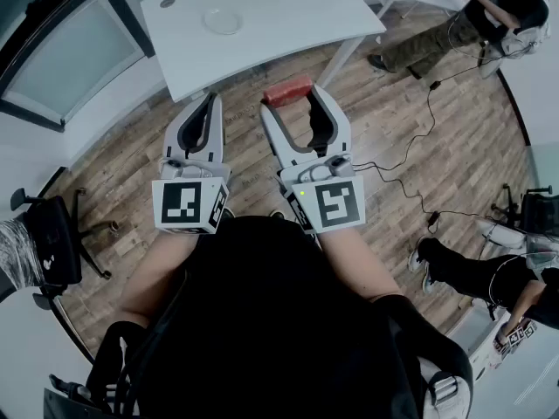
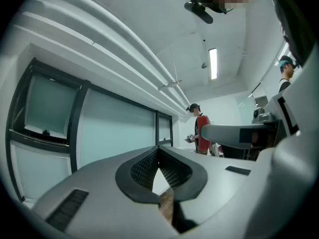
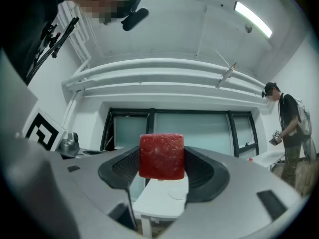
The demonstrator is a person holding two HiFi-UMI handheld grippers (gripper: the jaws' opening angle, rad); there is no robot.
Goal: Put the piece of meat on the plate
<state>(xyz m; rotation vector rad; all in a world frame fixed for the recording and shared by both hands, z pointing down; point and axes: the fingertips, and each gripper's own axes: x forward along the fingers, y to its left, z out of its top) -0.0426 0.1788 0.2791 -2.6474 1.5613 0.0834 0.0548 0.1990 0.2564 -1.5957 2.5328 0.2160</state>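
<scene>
white left tool (image 1: 210,103): narrow, black pads closed together on nothing; aimed at 12 o'clock in the head view, just beside the right tool.
round white plate (image 1: 223,20): bare, at 11 o'clock from the meat in the head view and well apart from it; in the right gripper view at 6 o'clock, just under the meat's lower edge, so roughly in line with the jaws.
white curved-edge surface (image 1: 288,7): carries the plate; near edge crosses between both tools and the plate.
red block of meat (image 1: 288,92): off the surface, out beyond the near edge over the wooden floor; long axis across the jaws, about 8 to 2 o'clock in the head view.
white right tool (image 3: 161,164): spread wide, black pads clamped on the two ends of the meat; tipped slightly up.
coming move, as a judgement: forward reach toward 11 o'clock over the surface edge, then down onto the plate; a job for the right tool alone, already loaded.
</scene>
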